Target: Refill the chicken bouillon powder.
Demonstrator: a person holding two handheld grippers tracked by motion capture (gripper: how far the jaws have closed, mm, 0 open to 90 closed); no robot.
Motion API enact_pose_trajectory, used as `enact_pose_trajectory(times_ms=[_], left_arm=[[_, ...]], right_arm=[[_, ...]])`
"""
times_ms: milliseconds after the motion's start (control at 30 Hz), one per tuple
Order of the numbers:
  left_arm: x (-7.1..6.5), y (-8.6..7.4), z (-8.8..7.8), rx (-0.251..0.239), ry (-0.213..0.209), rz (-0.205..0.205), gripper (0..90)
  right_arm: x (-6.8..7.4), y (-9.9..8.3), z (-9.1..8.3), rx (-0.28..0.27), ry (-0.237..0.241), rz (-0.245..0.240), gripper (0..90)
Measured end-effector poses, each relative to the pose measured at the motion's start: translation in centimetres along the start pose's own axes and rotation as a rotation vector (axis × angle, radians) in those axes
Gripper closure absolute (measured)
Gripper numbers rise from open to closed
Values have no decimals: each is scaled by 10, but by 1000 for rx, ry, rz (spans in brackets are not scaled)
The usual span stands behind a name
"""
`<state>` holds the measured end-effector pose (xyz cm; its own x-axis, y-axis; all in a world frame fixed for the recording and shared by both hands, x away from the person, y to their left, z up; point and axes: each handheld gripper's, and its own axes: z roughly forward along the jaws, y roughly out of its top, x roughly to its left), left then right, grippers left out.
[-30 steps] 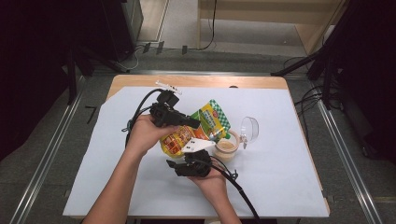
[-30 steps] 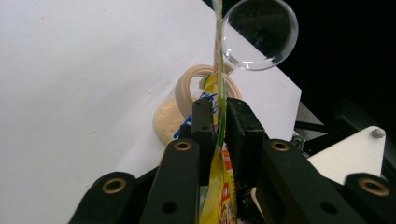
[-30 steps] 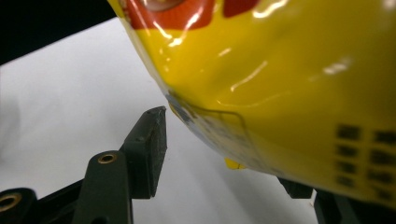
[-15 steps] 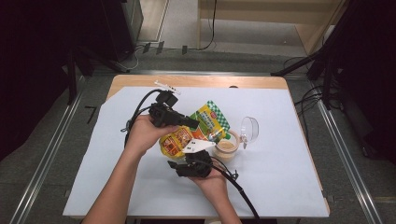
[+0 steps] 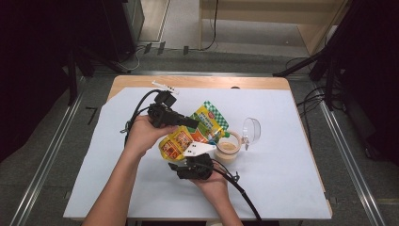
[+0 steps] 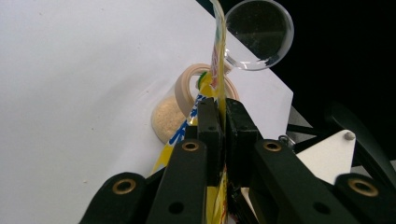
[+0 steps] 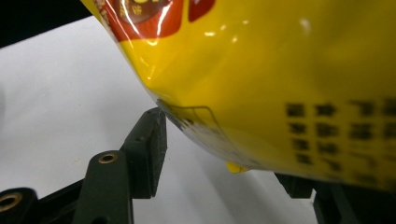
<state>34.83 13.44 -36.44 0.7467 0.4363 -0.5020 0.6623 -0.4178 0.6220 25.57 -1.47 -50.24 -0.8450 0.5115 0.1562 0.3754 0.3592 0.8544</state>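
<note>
We judge the main risk is spilling: the yellow refill pouch [image 5: 188,136], glossy and limp, hangs tilted over the small round jar [image 5: 227,149] on the white table cover [image 5: 282,188], and a slack bulge could send the pale powder past the rim. Our left gripper [image 6: 219,121] has just been closing and now pinches the pouch's thin edge. Our right gripper [image 7: 224,149] stands half-wide around the bulging bottom; whether its pads press, we cannot tell. The jar's clear hinged lid [image 5: 251,129] stands open.
</note>
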Motion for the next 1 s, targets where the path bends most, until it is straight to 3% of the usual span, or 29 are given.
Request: enact_pose_trajectory(times_ms=[433,800,1000], left_arm=[[2,-4,-11,10,-52,41,887],[8,-9,-29,-34,-93,51,888],[14,-13,-43,-76,-93,31,889]], right_arm=[[-2,-2,-6,-17,-9,2,431],[0,2,-16,-50,-13,-3,433],[0,5,-26,-74,-22,-3,429]])
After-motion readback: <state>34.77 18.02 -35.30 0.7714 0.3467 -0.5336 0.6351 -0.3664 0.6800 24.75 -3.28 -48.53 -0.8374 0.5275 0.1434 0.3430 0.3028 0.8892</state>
